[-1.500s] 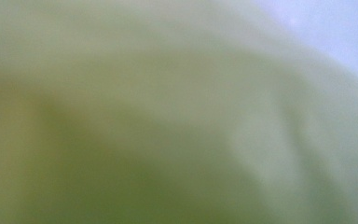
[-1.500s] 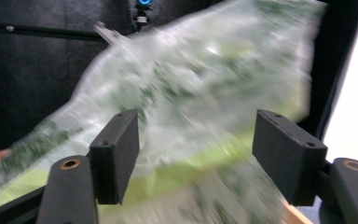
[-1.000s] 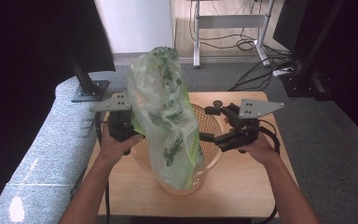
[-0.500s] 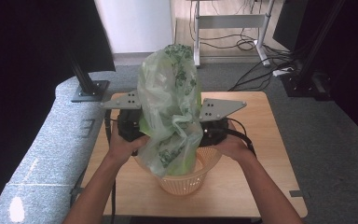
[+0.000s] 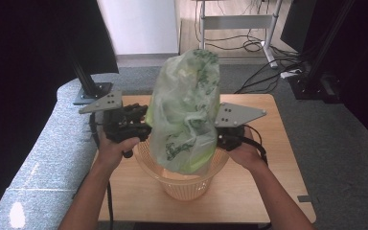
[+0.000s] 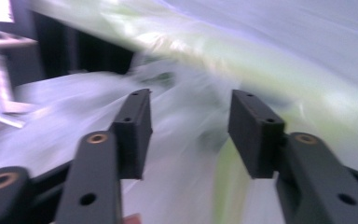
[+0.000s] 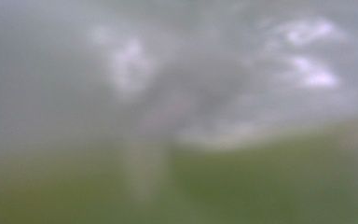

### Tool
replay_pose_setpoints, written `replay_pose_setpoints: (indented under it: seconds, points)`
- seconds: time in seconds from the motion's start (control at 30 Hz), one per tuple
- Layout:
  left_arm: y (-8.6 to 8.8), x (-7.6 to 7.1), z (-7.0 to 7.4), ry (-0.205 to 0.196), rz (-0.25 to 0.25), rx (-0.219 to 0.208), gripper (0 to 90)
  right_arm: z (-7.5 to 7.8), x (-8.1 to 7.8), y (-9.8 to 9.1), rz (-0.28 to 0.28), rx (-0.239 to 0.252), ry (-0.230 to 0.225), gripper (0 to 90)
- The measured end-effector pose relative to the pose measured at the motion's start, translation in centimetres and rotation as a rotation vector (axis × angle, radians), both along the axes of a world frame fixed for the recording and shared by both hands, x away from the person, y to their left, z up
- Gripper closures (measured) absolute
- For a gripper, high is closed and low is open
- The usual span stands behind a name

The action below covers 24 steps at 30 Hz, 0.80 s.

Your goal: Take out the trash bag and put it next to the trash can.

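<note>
Plastic bag (image 5: 186,112), pale green and translucent with darker green print, stands tall and ballooned over the orange basket (image 5: 184,179) on the wooden tabletop (image 5: 273,158); its lower end reaches down inside the basket's rim, so it looks like a liner being fitted, with most of the film not yet pushed down.

At the bag's left side the left claw (image 5: 141,127) has just been opening. In the left gripper view its jaws stand apart with blurred film (image 6: 191,126) running between and behind them, and no pad presses on it, so that side seems let go.

At the bag's right side the right claw (image 5: 219,139) is tucked behind the film, and its jaws have just been closing to shut. The right gripper view is a grey-green blur of plastic (image 7: 179,112) against the lens, so a pinch on the bag looks likely but cannot be confirmed.

Judging from this, the bag's mouth is still to be spread and folded over the rim.
</note>
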<state>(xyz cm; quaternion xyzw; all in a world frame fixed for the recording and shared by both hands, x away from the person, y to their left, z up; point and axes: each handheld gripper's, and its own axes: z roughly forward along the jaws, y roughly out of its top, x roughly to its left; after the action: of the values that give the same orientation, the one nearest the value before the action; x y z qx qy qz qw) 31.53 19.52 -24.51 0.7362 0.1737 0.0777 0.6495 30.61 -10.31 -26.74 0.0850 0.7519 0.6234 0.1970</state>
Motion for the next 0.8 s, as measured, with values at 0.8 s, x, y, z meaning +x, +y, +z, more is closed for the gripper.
replay_pose_setpoints:
  seconds: [0.8]
  points:
    - [3.5, 0.4, -2.9, -0.004, 0.170, 0.108, 43.1, 7.7, -3.9, -9.9, -0.126, 0.090, -0.096, 88.7]
